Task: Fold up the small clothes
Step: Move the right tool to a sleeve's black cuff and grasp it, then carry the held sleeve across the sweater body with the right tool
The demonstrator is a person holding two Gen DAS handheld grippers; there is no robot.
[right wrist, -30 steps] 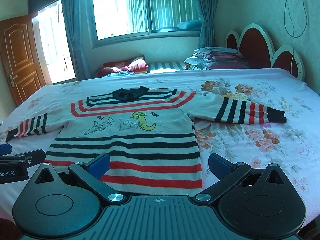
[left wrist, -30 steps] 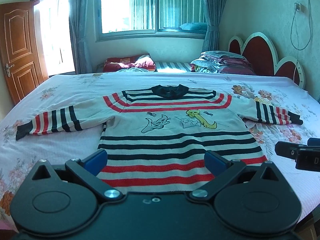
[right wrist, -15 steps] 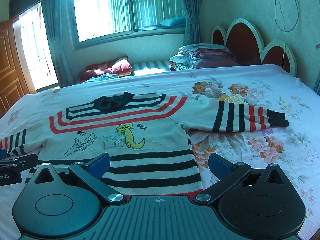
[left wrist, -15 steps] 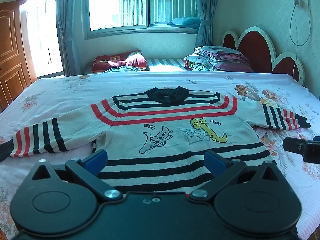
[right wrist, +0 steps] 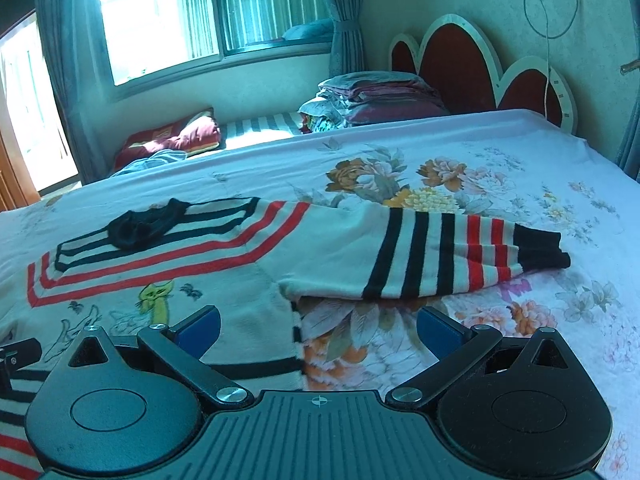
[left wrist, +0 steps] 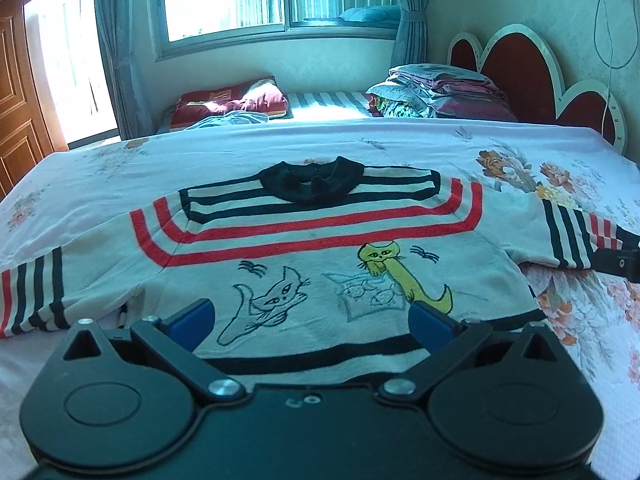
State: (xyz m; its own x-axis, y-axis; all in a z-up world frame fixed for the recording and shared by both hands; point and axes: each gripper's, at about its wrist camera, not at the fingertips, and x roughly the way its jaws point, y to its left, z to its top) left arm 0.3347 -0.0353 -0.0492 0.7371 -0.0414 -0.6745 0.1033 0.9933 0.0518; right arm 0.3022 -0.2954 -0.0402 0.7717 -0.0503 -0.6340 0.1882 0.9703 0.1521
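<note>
A small white sweater (left wrist: 320, 248) with red and black stripes, a black collar and cartoon cats lies flat, face up, on the bed, sleeves spread out. My left gripper (left wrist: 312, 320) is open and empty, low over the sweater's chest. My right gripper (right wrist: 318, 326) is open and empty, over the sweater's right side, just short of the right sleeve (right wrist: 440, 256). The sweater's body shows in the right wrist view (right wrist: 160, 252). The right gripper's tip (left wrist: 616, 262) shows at the left wrist view's right edge, by the sleeve cuff. The hem is hidden under my grippers.
The bed (right wrist: 480, 160) has a pink floral sheet. A stack of folded bedding (left wrist: 440, 92) lies by the red headboard (left wrist: 516, 64). A red pillow (left wrist: 232, 100) lies under the window. A wooden door (left wrist: 16, 104) is at the left.
Both grippers have moved forward over the sweater, from the hem towards the chest. The right gripper has also turned right towards the right sleeve. Both stay open.
</note>
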